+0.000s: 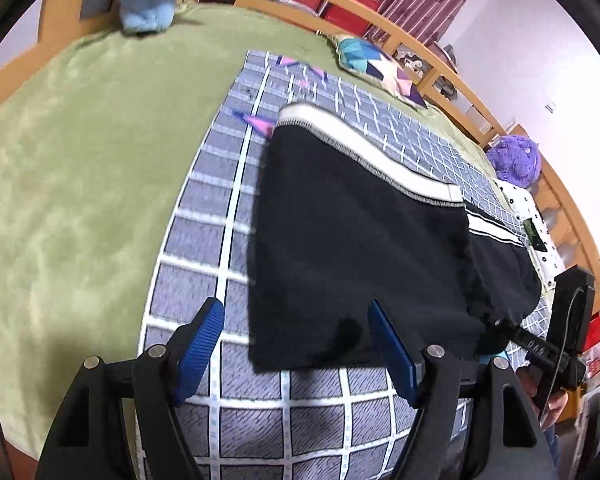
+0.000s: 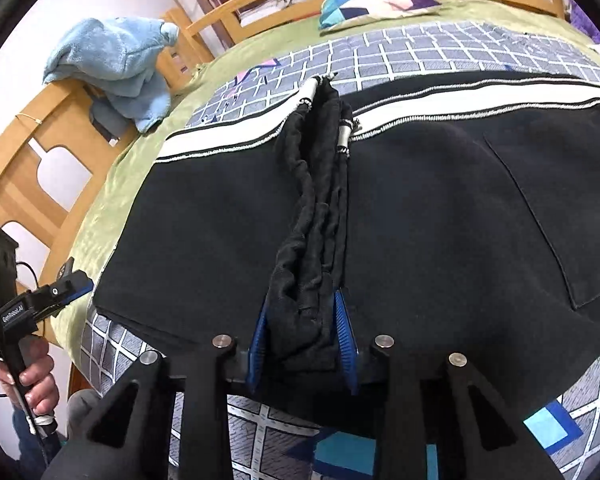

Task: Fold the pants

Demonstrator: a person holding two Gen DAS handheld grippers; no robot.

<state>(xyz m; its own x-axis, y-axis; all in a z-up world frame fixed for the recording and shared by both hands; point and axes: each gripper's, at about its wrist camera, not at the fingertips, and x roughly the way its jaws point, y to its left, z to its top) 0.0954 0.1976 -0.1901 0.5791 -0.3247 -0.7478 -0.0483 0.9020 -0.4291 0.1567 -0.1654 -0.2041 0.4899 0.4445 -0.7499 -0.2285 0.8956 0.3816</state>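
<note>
Black pants (image 1: 360, 240) with a white striped band lie flat on a grey grid mat (image 1: 228, 208) on the bed. My left gripper (image 1: 296, 340) is open, and the near corner of the pants lies between its blue fingers (image 1: 202, 344) without either pad touching it. In the right wrist view, a bunched ridge of the pants (image 2: 312, 240) runs forward from my right gripper (image 2: 302, 340), whose blue pads (image 2: 345, 332) squeeze it from both sides. The right gripper (image 1: 496, 326) also shows at the pants' right edge in the left wrist view. A hand holds the left gripper (image 2: 70, 284) at the far left.
A green blanket (image 1: 80, 200) covers the bed around the mat. A light blue towel (image 2: 116, 64) hangs over the wooden bed frame (image 2: 32, 160). A patchwork pillow (image 1: 380, 68) and a purple plush toy (image 1: 514, 160) lie near the far rail.
</note>
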